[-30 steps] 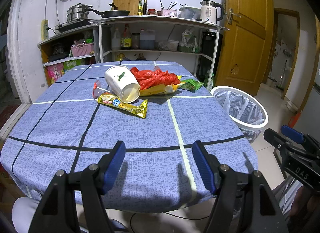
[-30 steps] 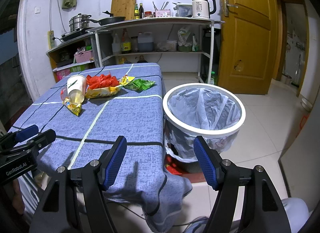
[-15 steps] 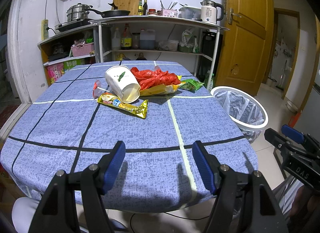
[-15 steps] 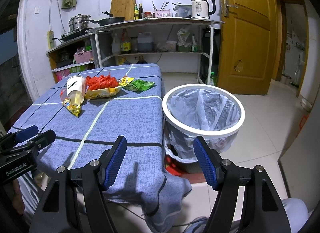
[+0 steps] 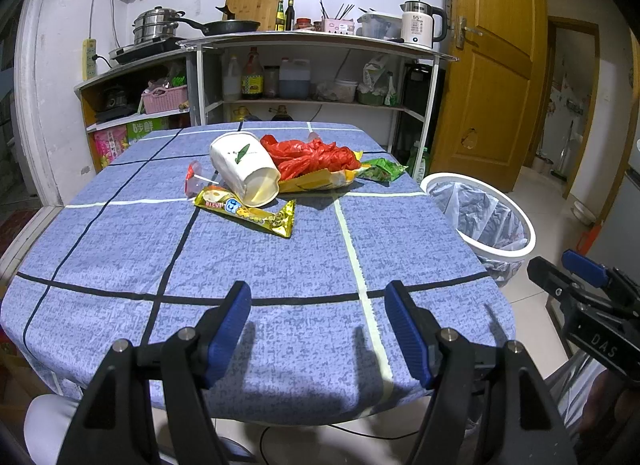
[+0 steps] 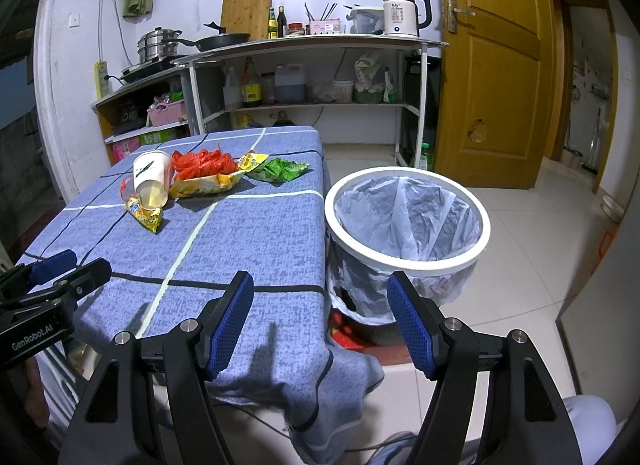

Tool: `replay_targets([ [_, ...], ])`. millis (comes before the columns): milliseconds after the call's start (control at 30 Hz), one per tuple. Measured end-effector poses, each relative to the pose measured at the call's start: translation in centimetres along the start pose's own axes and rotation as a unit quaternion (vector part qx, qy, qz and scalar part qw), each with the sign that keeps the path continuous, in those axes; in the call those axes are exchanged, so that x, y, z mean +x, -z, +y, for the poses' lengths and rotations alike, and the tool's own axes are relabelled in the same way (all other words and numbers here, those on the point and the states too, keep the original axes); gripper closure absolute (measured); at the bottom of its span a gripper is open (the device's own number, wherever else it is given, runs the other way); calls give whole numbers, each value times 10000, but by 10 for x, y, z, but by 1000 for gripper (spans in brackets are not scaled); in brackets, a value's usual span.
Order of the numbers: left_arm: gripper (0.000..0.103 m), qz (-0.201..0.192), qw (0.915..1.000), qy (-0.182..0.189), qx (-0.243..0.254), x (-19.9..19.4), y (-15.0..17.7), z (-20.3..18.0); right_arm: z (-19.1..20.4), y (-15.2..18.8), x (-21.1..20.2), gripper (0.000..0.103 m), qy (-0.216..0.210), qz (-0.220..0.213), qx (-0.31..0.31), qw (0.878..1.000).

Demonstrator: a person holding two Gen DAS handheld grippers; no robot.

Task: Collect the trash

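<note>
Both wrist views. The left gripper (image 5: pixel 318 329) is hovering over the near edge of a desk (image 5: pixel 280 265) covered with a blue checked cloth; its blue-padded jaws are standing wide apart and are gripping nothing. The right gripper (image 6: pixel 320 321) is hanging off the desk's right corner, facing a round white plastic bin (image 6: pixel 408 221) lined with a translucent bag; its jaws are likewise spread wide and are holding nothing. Each gripper is appearing at the edge of the other's view.

The trash is lying in one cluster toward the far middle of the desk, well apart from both grippers:
- a white paper cup with a green leaf mark (image 5: pixel 244 167) is lying on its side, its open mouth facing the near side;
- a long yellow foil snack wrapper (image 5: pixel 246 213) is lying flat just in front of the cup, its far edge touching the cup's rim;
- a small clear and red plastic piece (image 5: pixel 196 183) is sitting just left of the cup;
- a crumpled red plastic bag (image 5: pixel 312 155) is resting on a flat yellow snack packet (image 5: pixel 316 183), just right of the cup;
- a green foil packet (image 5: pixel 380 171) is lying at the right end of the cluster, near the desk edge.

The bin is standing on the tiled floor just beside the desk's right side.
</note>
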State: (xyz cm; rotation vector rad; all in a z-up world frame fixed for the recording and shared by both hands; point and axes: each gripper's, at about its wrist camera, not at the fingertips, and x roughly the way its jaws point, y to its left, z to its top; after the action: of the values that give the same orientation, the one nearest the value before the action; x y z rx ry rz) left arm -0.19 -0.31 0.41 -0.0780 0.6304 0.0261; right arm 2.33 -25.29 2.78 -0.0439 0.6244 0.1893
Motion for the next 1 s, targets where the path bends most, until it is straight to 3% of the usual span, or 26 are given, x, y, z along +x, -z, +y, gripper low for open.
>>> replay_targets([
  [1000,32,-2,10000,2,-4,0,0,0,2,0,2,33,-3,18,-2,10000],
])
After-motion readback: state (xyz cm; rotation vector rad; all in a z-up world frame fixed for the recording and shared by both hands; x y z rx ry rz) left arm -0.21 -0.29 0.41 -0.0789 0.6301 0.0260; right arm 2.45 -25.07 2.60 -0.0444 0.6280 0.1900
